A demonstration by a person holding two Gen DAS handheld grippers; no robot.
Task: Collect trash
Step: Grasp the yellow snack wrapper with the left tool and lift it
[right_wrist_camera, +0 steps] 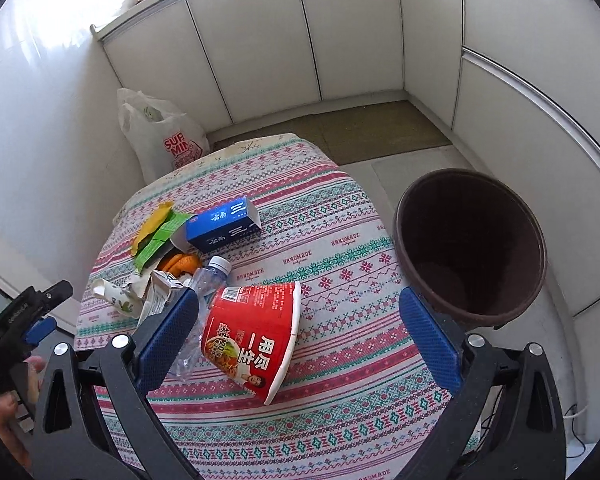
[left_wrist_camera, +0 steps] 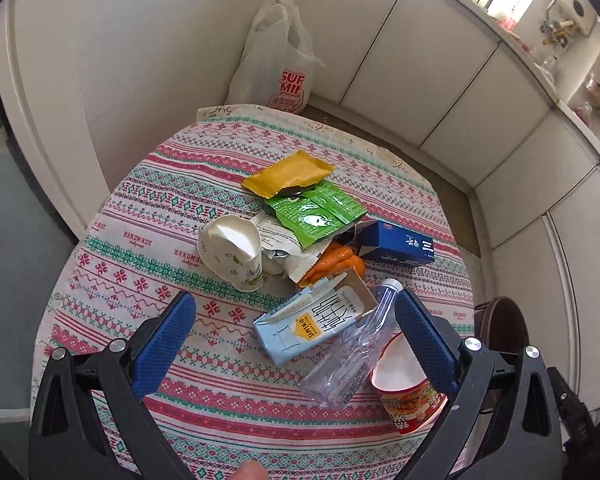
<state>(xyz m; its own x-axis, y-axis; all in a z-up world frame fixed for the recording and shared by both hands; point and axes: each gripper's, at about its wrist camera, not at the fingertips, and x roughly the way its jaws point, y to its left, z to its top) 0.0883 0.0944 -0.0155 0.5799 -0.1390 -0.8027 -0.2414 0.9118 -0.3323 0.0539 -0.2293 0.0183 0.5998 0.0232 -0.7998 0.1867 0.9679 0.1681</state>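
A: Firstly, jaws. Status?

B: Left gripper [left_wrist_camera: 295,330]: jaws wide apart, holding nothing, poised over the near side of the tabletop [left_wrist_camera: 148,248]. Right gripper [right_wrist_camera: 299,328]: jaws likewise spread, nothing held, the noodle cup [right_wrist_camera: 256,338] lying on its side between the two blue pads but not touched by either.

A: Items nearest the jaws?

B: Item one, noodle cup, red, tipped over, mouth toward the left gripper. Item two, clear plastic bottle [left_wrist_camera: 352,356], flattened, lying just beside the cup. Item three, pale blue milk carton [left_wrist_camera: 312,326], touching the bottle.

A: Further out?

B: Item four, white paper cup [left_wrist_camera: 232,250], crushed, on its side. Item five, white wrapper [left_wrist_camera: 284,240], partly under a green sachet strip [left_wrist_camera: 316,212]. Item six, orange peel [left_wrist_camera: 334,262], next to the blue box [left_wrist_camera: 396,244], which is open at one end. Item seven, yellow packet [left_wrist_camera: 288,174], farthest of the heap.

A: Receptacle?

B: Brown bin [right_wrist_camera: 470,242], on the floor just beside the tabletop, on the right gripper's side. Interior looks empty, though the bottom is dim. White plastic bag [right_wrist_camera: 160,136] against the wall beyond; contents hidden.

A: Progress?

B: By my reckoning, barely begun: every listed item sits on the cloth, none visibly binned. All collecting remains; the noodle cup seems the likely first pick.
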